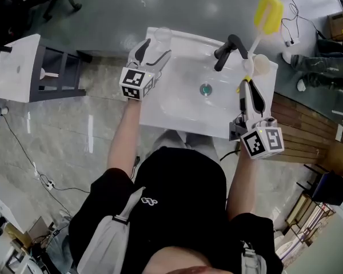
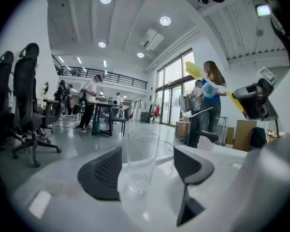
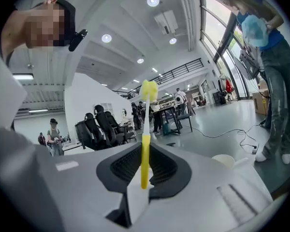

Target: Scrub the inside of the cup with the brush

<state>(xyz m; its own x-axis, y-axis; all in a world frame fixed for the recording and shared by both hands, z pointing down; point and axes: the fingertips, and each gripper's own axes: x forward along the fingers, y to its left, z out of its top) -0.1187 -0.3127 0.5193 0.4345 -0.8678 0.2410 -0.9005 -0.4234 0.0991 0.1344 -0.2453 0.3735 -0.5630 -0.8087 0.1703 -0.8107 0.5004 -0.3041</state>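
Observation:
A clear empty glass (image 1: 162, 37) stands upright on the back left rim of the white sink (image 1: 160, 110). My left gripper (image 1: 155, 51) is open at it. In the left gripper view the glass (image 2: 141, 158) shows in the gap of the left gripper (image 2: 150, 170), with space on both sides and neither pad touching. My right gripper (image 1: 248, 85) is shut on the brush's yellow-and-white handle (image 3: 145, 158) over the sink's right rim. The yellow sponge head (image 1: 268, 15) points up and away, clear of the glass.
A black faucet (image 1: 228, 50) stands at the back of the basin, and a small white cup (image 1: 262, 64) sits by the right rim. A white side table (image 1: 14, 67) stands to the left. Cables lie on the floor. People stand beyond the sink.

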